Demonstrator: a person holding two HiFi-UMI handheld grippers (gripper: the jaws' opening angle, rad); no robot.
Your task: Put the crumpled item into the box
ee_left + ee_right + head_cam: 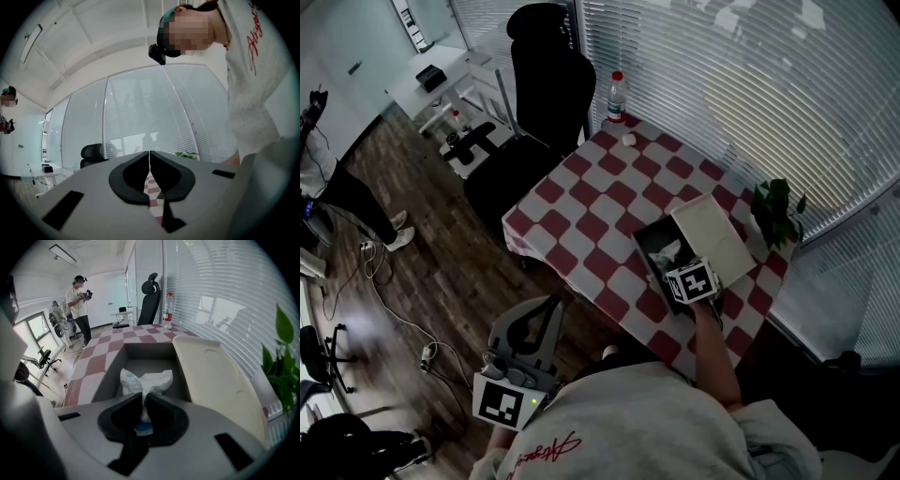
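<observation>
while the right gripper [143,400] pinches the crumpled item [149,379] over the box [111,367], it could cling on release; left gripper [149,161] closed, empty.

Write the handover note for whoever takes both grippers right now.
Right gripper: shut on the crumpled item, held inside the open grey box on the checked table; lid lies open beside it.
Left gripper: shut, empty, off the table.
Done: item is within the box walls.
Left: open the right jaws, withdraw.
</observation>
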